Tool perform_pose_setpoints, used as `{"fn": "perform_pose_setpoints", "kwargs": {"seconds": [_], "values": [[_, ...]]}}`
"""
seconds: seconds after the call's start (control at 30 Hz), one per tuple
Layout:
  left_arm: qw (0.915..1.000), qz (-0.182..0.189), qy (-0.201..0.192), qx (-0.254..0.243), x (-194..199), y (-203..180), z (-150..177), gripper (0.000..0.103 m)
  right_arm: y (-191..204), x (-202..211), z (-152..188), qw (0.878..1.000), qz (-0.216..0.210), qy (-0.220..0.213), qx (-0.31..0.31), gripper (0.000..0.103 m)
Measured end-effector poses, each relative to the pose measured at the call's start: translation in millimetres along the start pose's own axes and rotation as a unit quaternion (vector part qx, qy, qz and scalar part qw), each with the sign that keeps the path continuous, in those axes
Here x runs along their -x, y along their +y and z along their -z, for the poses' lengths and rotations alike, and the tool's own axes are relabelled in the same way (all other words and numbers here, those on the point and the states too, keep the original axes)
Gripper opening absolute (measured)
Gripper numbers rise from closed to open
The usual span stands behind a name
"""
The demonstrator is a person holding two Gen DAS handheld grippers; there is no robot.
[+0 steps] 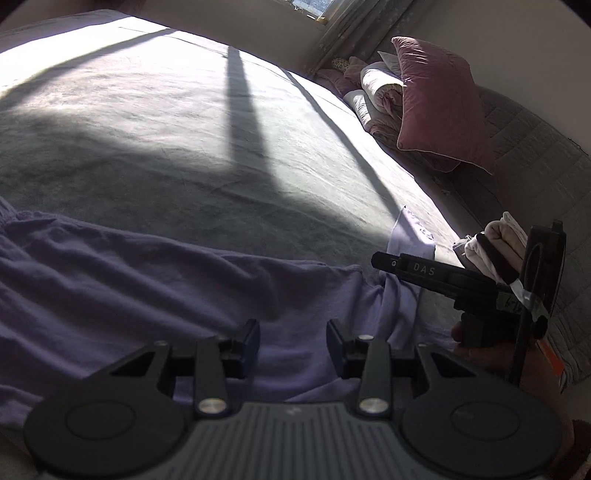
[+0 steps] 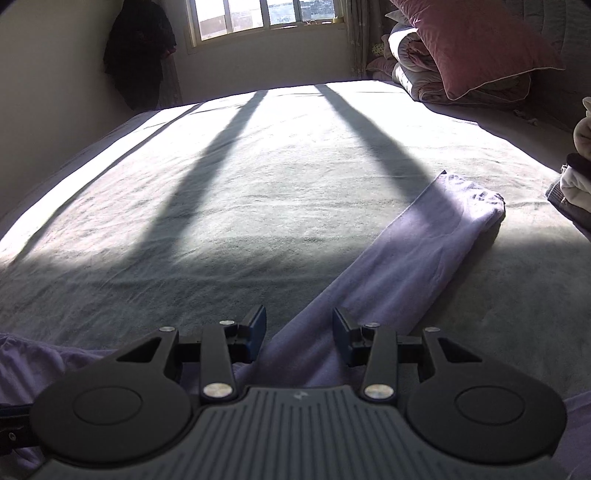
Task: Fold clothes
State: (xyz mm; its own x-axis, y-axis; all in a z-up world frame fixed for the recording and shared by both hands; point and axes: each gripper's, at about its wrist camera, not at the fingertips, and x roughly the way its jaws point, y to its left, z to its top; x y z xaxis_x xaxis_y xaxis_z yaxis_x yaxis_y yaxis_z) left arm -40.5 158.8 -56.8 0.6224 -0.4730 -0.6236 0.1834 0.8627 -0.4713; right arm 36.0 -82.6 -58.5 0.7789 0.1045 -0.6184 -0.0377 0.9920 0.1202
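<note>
Purple garment [image 1: 147,288] cut off below both grippers' [image 1: 292,345] [image 2: 299,332] parted, empty jaws

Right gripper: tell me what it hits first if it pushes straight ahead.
The right gripper, open, would likely meet the purple sleeve first: it runs from between the fingers out across the bed. How high the gripper hangs above the cloth is unclear.

Bed [image 2: 258,177]: grey-green cover, filling most of the room, crossed by bright sunlight and long dark bar shadows. Window [image 2: 266,18]: multi-pane, in the pale wall beyond the bed's far edge. Dark garment [image 2: 138,51]: hanging left of the window. Pink pillow [image 2: 476,40] leaning on rolled quilts [image 2: 417,62]: bed's far right corner. Patterned curtain [image 2: 356,37]: right of the window.
</note>
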Motion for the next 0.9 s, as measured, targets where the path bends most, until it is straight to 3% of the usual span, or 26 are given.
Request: {"fn": "perform_pose_setpoints", "kwargs": {"seconds": [0.1,0.27,0.9], "values": [[0.9997,-0.008,0.006,-0.022,-6,-7,5,0.04,-3,-3,2,1.0,0.016,-0.008,0.006,0.038],[0.9994,-0.01,0.008,-0.032,-7,-7,7,0.04,-9,-6,5,0.999,0.039,-0.02,0.013,0.005],[0.9995,-0.005,0.009,-0.03,-4,-3,10,0.04,-58,98,20,0.994,0.056,-0.092,-0.012,0.001]]}}
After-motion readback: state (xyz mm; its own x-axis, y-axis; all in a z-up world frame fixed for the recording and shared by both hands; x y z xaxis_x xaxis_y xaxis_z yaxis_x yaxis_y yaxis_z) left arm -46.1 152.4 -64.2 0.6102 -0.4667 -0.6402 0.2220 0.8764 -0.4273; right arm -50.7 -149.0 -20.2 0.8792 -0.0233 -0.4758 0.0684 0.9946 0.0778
